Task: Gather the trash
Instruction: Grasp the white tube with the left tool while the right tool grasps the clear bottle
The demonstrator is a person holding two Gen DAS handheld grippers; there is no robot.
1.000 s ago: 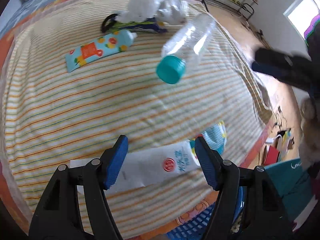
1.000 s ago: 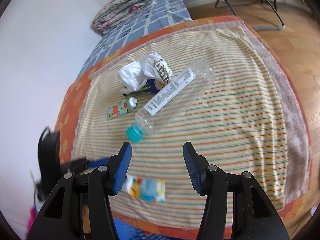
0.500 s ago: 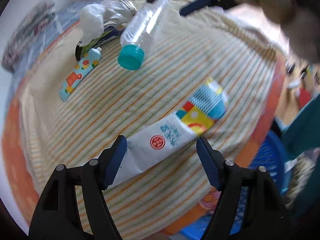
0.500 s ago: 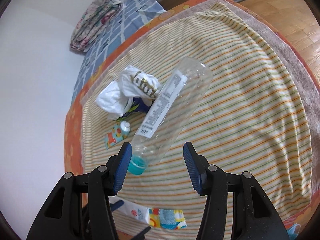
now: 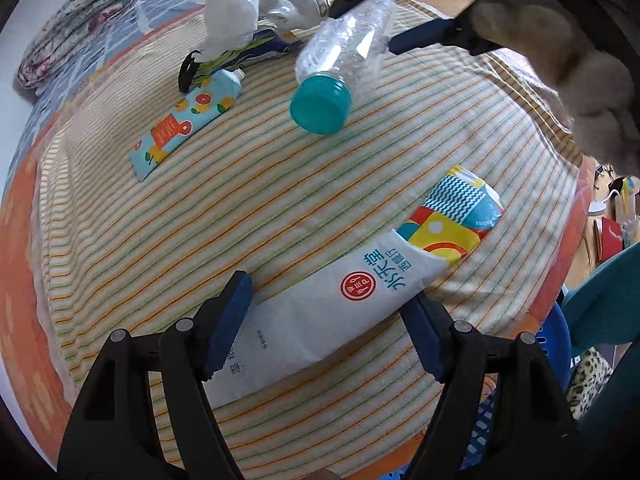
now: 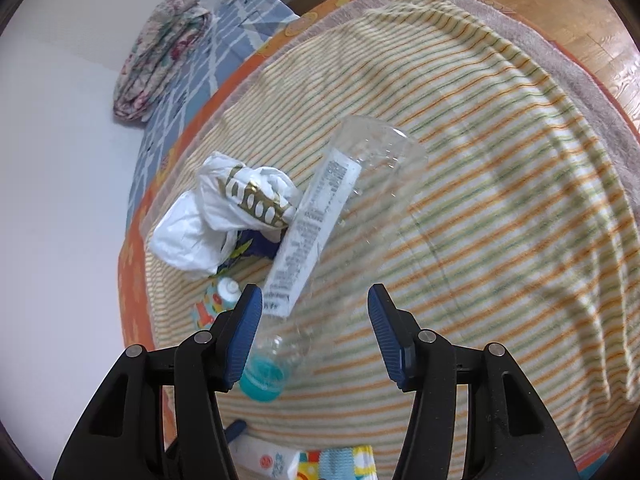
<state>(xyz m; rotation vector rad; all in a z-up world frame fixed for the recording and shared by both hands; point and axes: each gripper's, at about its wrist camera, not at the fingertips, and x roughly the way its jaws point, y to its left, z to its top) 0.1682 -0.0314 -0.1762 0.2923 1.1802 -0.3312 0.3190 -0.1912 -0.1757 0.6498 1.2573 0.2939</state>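
A clear plastic bottle with a teal cap lies on the striped blanket. My right gripper is open with its fingers on either side of the bottle's neck end. My left gripper is open, straddling a white paper wrapper with a colourful end. A blue fruit-print tube and a crumpled white plastic bag lie farther back. The right gripper's fingers show at the top of the left wrist view.
A blue basket stands below the bed's near edge on the right. A folded floral blanket lies at the far corner. A dark wrapper sits under the white bag. Wooden floor lies beyond the bed.
My right gripper has moved down and closer, so the bottle now lies between its fingers. My left gripper has moved forward over the white wrapper. Both stay open.
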